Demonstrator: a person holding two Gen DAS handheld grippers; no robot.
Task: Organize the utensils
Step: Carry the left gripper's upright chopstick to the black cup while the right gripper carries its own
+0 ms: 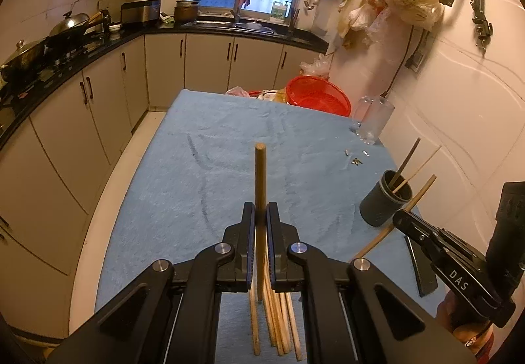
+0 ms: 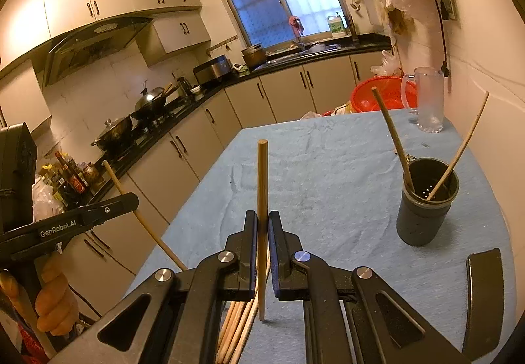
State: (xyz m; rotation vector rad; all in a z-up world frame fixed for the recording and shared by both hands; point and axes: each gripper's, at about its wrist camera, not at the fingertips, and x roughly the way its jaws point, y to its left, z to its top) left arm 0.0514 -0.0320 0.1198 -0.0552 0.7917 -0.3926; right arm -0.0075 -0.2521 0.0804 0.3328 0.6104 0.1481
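Left gripper (image 1: 261, 216) clamps one upright chopstick (image 1: 261, 200); right gripper (image 2: 262, 226) clamps another chopstick (image 2: 262, 200); dark holder (image 2: 425, 203) stands on the table (image 2: 328, 167).

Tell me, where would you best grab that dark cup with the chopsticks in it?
Grip the dark holder low on its round wall, coming in level from the open table side. It stands upright, and two chopsticks lean out over its rim, so a grab from above would likely hit them.

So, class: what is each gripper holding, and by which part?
The left gripper and the right gripper each clamp one upright wooden chopstick, gripped near mid-length, ends sticking out above and below.
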